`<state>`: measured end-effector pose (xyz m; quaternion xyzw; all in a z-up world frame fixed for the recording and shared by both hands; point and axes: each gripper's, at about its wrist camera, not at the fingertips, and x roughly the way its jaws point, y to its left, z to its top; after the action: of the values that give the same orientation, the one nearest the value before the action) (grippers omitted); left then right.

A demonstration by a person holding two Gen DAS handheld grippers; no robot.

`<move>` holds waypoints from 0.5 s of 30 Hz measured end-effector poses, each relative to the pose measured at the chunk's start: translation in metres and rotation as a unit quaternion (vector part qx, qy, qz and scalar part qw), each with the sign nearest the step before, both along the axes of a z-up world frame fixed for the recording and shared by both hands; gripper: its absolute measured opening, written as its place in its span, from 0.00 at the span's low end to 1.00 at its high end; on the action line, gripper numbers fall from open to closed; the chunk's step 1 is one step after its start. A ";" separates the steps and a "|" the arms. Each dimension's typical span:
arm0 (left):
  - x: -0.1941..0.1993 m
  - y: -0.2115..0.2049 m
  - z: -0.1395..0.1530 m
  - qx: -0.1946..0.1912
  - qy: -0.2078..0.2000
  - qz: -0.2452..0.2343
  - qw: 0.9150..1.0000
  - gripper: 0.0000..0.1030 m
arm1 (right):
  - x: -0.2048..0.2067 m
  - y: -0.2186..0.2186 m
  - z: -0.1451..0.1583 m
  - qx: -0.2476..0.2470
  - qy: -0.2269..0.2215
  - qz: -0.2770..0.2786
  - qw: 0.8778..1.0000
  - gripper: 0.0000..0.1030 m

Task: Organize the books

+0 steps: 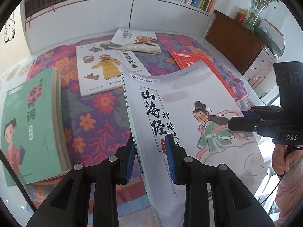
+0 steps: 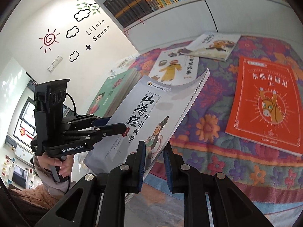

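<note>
A pale grey picture book [image 1: 189, 94] with a girl in green on its cover hangs tilted above the floral cloth, held from both sides. My left gripper [image 1: 151, 157] is shut on its spine edge. My right gripper [image 2: 154, 158] is shut on the opposite long edge [image 2: 170, 132]. Each view also shows the other gripper clamped on the book: the right gripper [image 1: 244, 117] and the left gripper [image 2: 111, 124]. The far end of the book bends upward. On the cloth lie a green book [image 1: 32, 124], two white books [image 1: 100, 70] [image 1: 136, 41] and an orange book [image 2: 265, 106].
A white bookcase [image 1: 132, 7] packed with upright books stands behind the table. The floral cloth [image 1: 90, 117] covers the tabletop. A brown cabinet [image 1: 233, 37] with a vase of plants is at the right. A person's hands grip both handles.
</note>
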<state>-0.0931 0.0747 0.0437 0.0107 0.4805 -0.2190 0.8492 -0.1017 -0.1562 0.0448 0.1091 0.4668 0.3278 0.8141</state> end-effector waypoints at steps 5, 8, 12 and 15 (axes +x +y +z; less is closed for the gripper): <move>-0.001 0.009 0.010 0.006 -0.016 0.001 1.000 0.26 | -0.001 0.012 0.013 0.001 -0.014 -0.004 1.000 0.18; -0.002 0.016 0.018 0.008 -0.026 0.004 1.000 0.26 | 0.001 0.020 0.020 -0.002 -0.025 0.000 1.000 0.18; 0.000 0.026 0.027 0.005 -0.037 0.009 0.999 0.26 | 0.003 0.032 0.030 -0.005 -0.037 0.008 0.999 0.18; 0.003 0.038 0.032 -0.002 -0.042 0.017 0.999 0.26 | 0.006 0.043 0.035 -0.016 -0.049 0.014 0.999 0.18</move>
<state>-0.0896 0.1125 0.0754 0.0099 0.4440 -0.2053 0.8721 -0.0954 -0.1131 0.0803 0.0738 0.4330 0.3367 0.8329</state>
